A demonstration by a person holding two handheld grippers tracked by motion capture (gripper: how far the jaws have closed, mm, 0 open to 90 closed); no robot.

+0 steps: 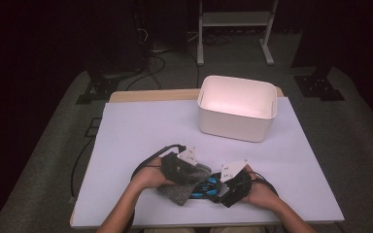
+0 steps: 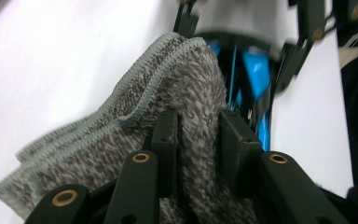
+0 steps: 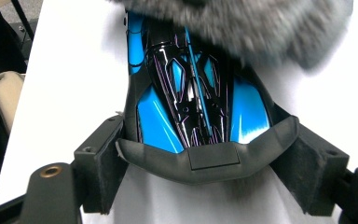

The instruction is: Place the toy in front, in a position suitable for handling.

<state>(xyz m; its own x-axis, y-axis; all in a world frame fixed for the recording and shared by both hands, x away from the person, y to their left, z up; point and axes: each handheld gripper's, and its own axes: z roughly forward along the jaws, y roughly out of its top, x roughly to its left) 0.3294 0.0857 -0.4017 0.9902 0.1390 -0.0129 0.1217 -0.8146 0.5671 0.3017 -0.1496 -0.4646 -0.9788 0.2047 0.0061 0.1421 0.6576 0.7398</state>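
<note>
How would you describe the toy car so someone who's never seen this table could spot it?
Start at the white bin at the table's far side, then come to the near edge, where both grippers meet. The toy car sits between the right gripper's jaws, beside a fuzzy grey cloth. It alone is glossy blue and black.

White bin [image 1: 236,109], far table [image 1: 136,126] edge.

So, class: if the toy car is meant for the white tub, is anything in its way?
The grey cloth, pinched by the left gripper, lies over the front of the toy car held by the right gripper. The table toward the tub looks bare.
</note>
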